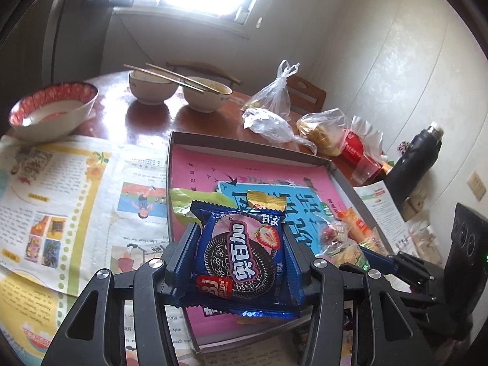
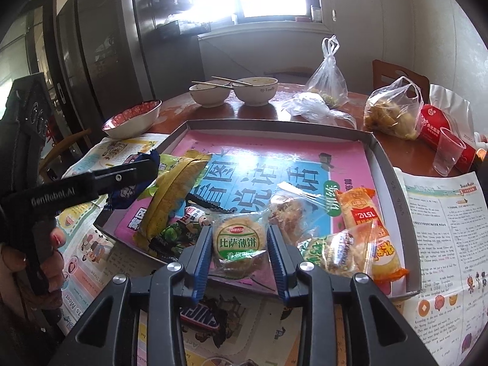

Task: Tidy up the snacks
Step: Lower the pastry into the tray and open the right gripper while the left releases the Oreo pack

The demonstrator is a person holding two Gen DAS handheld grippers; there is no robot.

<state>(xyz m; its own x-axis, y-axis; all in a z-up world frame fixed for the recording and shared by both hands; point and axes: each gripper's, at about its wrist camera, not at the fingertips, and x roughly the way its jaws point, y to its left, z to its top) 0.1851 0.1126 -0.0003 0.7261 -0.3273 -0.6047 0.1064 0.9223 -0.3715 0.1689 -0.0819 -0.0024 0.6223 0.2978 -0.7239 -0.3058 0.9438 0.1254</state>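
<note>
My left gripper (image 1: 241,238) is shut on a blue Oreo strawberry packet (image 1: 244,253) and holds it over the near left part of the shallow box lid tray (image 1: 244,145). In the right wrist view the left gripper (image 2: 143,167) shows at the tray's left edge with the blue packet (image 2: 128,195). My right gripper (image 2: 238,241) is shut on a round cracker packet with a green label (image 2: 238,244) at the tray's near edge. A yellow-green packet (image 2: 170,195), an orange packet (image 2: 363,210) and several other snacks lie in the tray.
Three bowls (image 2: 210,93) with chopsticks stand at the back of the round wooden table. Plastic bags (image 2: 390,113), a red box and a clear cup (image 2: 448,152) are at the right. A black flask (image 1: 418,155) stands far right. Newspapers (image 1: 61,189) surround the tray. A Snickers bar (image 2: 201,317) lies under my right gripper.
</note>
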